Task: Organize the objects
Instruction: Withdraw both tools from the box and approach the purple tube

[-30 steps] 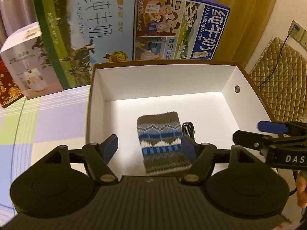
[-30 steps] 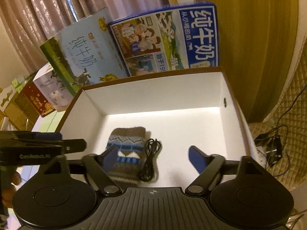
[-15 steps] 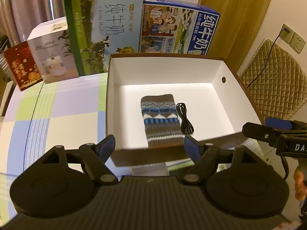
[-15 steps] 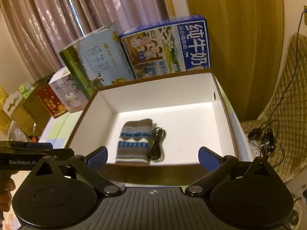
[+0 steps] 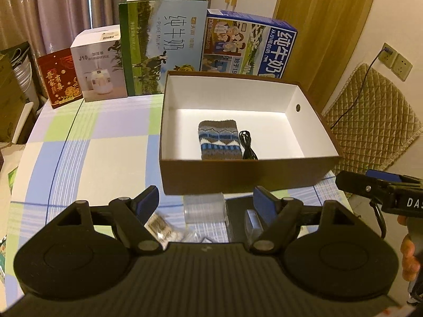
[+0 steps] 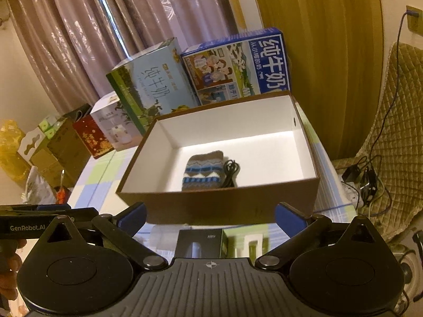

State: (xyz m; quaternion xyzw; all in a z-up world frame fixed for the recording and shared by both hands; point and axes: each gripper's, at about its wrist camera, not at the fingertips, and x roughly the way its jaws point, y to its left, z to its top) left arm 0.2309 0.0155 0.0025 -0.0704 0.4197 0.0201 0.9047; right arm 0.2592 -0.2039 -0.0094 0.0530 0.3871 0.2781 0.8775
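Left gripper (image 5: 205, 198): jaws spread wide, nothing between them. Right gripper (image 6: 210, 215): likewise spread and empty. Both now sit back over the table's near edge, outside the brown box (image 5: 246, 177); one second ago both were over its interior. Reads as a withdrawal after a deposit.

Near edge, below the grippers: several small items not yet packed. A clear plastic case (image 5: 205, 207), a dark carton (image 6: 201, 243), a crinkled packet (image 5: 162, 228); identities uncertain, as gripper bodies hide much of each.

Inside the box, near the front wall: knitted pouch (image 5: 219, 140) lying flat, coiled black cable (image 5: 247, 145) just beside it on the right. Right half of the box floor is bare.

Far edge of the table (image 5: 111, 145): two milk cartons, a humidifier box and a red gift box standing upright.

Judgement: two items stowed; next pick probably comes from the near-edge cluster.
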